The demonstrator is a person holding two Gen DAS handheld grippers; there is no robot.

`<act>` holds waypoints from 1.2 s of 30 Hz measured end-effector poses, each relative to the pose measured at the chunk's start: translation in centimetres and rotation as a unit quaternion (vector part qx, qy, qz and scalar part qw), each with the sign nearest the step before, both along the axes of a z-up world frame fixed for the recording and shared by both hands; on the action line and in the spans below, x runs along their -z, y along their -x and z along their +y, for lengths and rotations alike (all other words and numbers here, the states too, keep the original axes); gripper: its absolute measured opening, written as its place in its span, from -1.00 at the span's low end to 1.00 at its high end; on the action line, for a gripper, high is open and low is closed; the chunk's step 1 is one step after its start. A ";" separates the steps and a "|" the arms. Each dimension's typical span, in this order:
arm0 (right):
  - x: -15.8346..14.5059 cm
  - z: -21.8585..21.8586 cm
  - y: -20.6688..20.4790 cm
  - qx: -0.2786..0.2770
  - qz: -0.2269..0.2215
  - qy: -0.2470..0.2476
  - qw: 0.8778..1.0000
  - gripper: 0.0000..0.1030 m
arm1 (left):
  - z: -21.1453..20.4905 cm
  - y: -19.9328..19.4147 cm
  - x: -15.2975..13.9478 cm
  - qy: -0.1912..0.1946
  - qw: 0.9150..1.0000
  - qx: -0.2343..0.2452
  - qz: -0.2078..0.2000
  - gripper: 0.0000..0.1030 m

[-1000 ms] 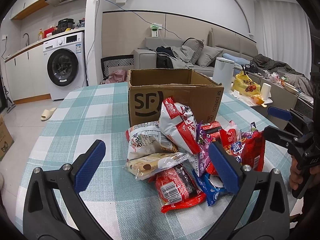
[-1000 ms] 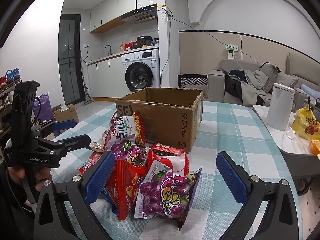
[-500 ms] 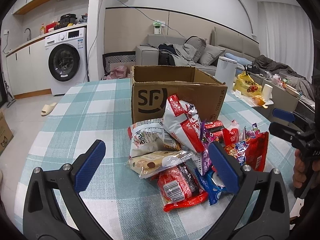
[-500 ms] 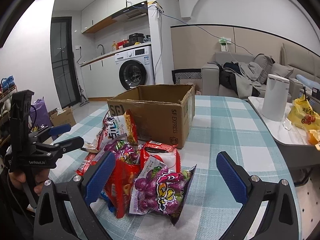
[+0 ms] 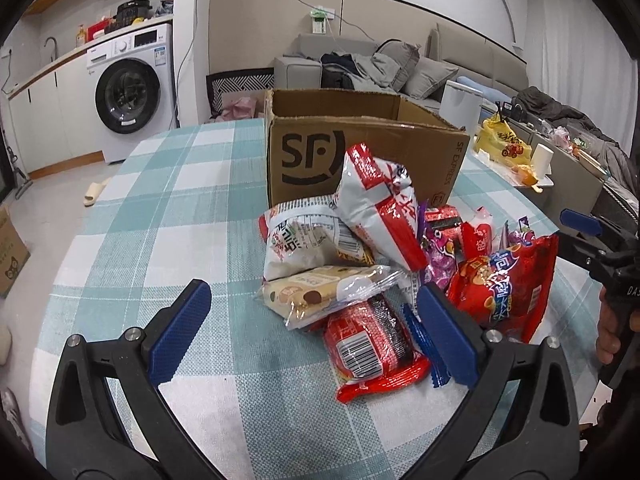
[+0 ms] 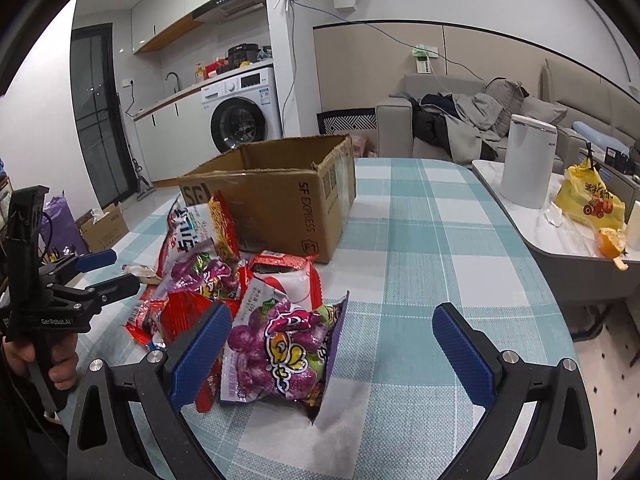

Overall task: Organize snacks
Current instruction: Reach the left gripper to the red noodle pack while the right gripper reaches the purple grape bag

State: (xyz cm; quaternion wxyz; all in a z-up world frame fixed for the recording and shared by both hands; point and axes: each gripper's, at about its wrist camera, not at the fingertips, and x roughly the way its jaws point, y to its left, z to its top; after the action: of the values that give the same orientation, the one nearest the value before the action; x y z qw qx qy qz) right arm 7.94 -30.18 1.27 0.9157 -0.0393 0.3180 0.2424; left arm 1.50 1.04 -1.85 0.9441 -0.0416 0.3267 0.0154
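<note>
Both hand-held grippers spread, empty — left (image 5: pixel 312 332), right (image 6: pixel 332 354); red packet (image 5: pixel 372 350) lengthwise toward box (image 5: pixel 360 152).

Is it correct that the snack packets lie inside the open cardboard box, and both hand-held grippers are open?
Not quite. The snack packets lie on the table in front of the cardboard box, as the left wrist view shows. Both hand-held grippers, left and right, are open.

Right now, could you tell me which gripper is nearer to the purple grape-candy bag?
Right. The right gripper hovers open directly over the purple grape-candy bag; the left gripper is open at the pile's far side.
</note>
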 end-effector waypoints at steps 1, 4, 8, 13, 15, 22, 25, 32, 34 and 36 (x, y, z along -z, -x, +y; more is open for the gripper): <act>0.2 0.1 -0.2 0.001 0.005 0.003 1.000 1.00 | 0.1 -0.1 0.1 0.001 1.000 -0.001 0.004 0.99; 1.0 0.3 -0.8 0.003 0.027 0.010 1.000 1.00 | 0.3 -0.5 0.5 0.007 1.000 -0.001 0.014 0.99; 1.6 0.5 -1.4 0.001 0.052 0.002 0.999 1.00 | 0.1 -0.9 1.1 0.007 0.999 0.009 0.035 0.99; 2.2 1.1 -2.0 -0.005 0.081 -0.004 0.997 0.98 | -0.6 -1.5 1.9 0.004 0.998 0.020 0.063 0.99; 2.4 1.4 -2.1 -0.009 0.088 -0.002 0.996 0.97 | -0.6 -1.8 2.2 0.006 0.997 0.018 0.074 0.99; 3.0 2.5 -2.3 -0.025 0.107 -0.001 0.994 0.88 | -0.4 -3.2 3.6 0.044 0.993 0.024 0.110 0.99; 3.3 2.6 -2.5 -0.030 0.120 -0.004 0.992 0.75 | -0.5 -3.8 4.1 0.042 0.991 0.025 0.121 0.96; 3.7 3.1 -2.5 -0.040 0.136 -0.005 0.990 0.58 | -0.8 -4.4 4.4 0.046 0.991 0.029 0.125 0.77; 3.8 3.1 -2.5 -0.042 0.141 -0.007 0.989 0.47 | -1.1 -4.3 4.4 0.046 0.991 0.038 0.122 0.66; 3.8 3.1 -2.4 -0.045 0.144 -0.011 0.988 0.39 | -1.4 -4.2 4.2 0.049 0.991 0.047 0.118 0.51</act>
State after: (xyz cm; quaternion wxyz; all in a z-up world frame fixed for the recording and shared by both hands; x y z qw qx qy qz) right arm 10.37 -27.08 -2.56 0.8489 -0.0077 0.4420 0.2898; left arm 5.74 -0.32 -6.09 0.8953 -0.0702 0.4381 -0.0405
